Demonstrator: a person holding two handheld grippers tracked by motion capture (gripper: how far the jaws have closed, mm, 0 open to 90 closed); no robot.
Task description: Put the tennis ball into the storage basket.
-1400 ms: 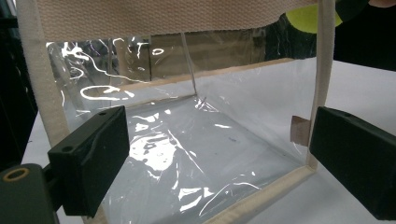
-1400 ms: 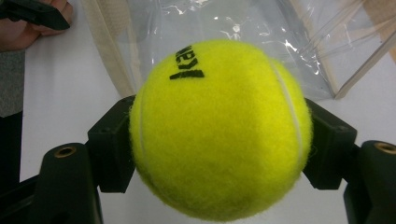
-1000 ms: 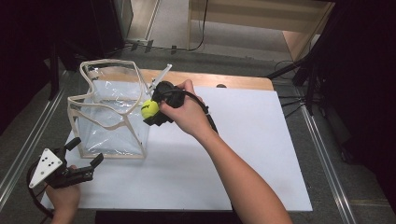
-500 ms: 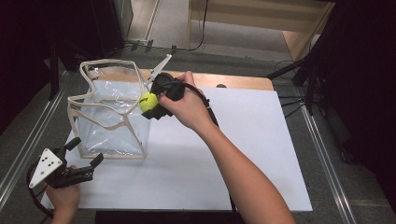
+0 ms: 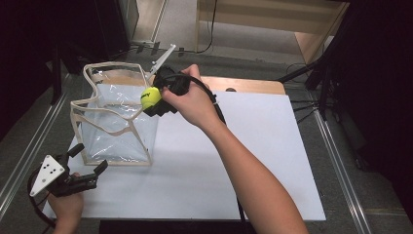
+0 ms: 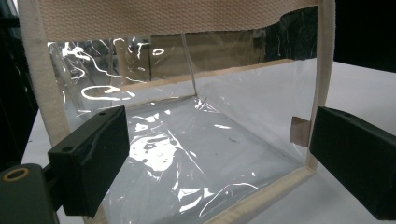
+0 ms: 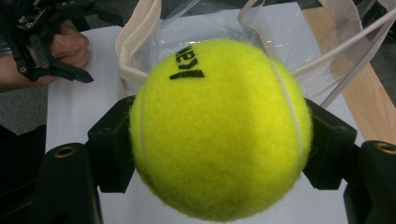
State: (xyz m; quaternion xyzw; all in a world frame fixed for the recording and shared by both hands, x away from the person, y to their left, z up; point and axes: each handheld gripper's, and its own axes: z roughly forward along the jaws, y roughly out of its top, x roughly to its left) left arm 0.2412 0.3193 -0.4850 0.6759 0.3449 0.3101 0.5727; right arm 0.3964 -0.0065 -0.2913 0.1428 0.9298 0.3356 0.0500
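Note:
A yellow tennis ball [image 5: 150, 97] [image 7: 219, 126] is clamped between the jaws of my right gripper [image 5: 152, 100] [image 7: 219, 140], which is shut on it above the right rim of a clear plastic bag [image 5: 114, 124] [image 6: 196, 140] with cream webbing edges. The bag stands open on the white table sheet [image 5: 243, 146]. My left gripper [image 5: 86, 161] [image 6: 215, 158] hovers open at the table's near left corner, its jaws pointing at the bag's near wall with nothing between them.
A bare wooden strip [image 5: 248, 85] runs along the table's far edge. Metal rails [image 5: 29, 146] flank the table on both sides. The white sheet stretches wide to the right of the bag.
My right gripper has lifted the ball higher and slightly further back over the bag's rim. The left gripper has stayed where it was.

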